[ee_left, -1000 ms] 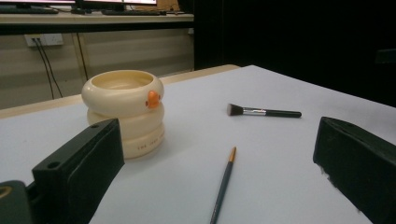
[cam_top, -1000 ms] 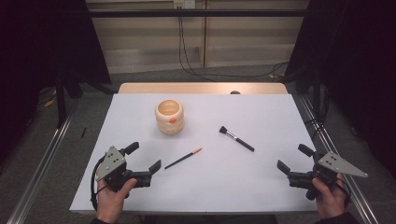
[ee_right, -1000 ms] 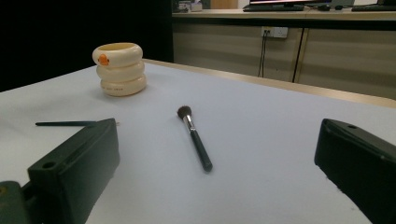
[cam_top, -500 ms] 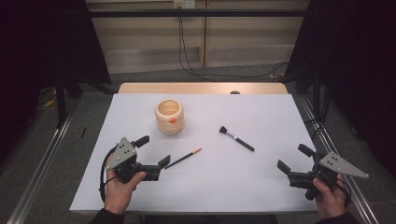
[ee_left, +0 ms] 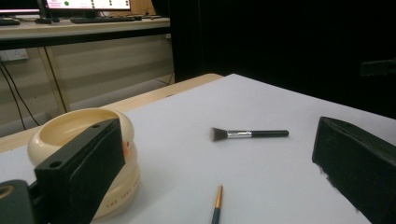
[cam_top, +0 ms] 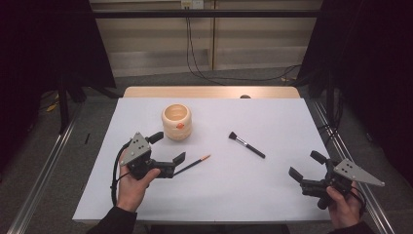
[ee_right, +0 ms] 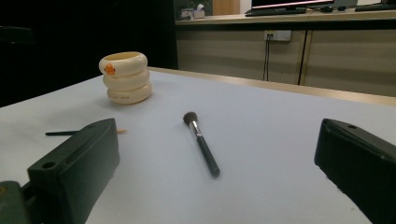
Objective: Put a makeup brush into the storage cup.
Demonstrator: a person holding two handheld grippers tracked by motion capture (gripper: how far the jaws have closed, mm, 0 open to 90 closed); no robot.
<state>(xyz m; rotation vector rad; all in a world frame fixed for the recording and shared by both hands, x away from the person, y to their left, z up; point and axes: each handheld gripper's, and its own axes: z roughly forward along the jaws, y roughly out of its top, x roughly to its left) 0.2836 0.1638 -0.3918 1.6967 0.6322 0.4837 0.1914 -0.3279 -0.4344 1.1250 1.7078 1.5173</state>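
Jaws of the left gripper (cam_top: 166, 149) are standing apart, straddling the pencil's (cam_top: 194, 164) dark end near the desk's (cam_top: 272, 195) left edge, beside the cup (cam_top: 176, 122). Right gripper (cam_top: 307, 166) is hovering released at the right edge; brush (cam_top: 247, 144) is lying mid-desk.

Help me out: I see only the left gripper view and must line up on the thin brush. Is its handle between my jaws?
Observer: Nearly. In the high view the thin brush lies with its dark end just past the open left gripper, beside its nearer jaw, orange tip pointing away.
Operator: Where is the other gripper?
Observer: The right gripper is open at the table's near right corner, apart from everything.
Operator: Does the cup carry any mark?
Observer: Yes, the right gripper view shows a small orange figure on the cup's top ring.
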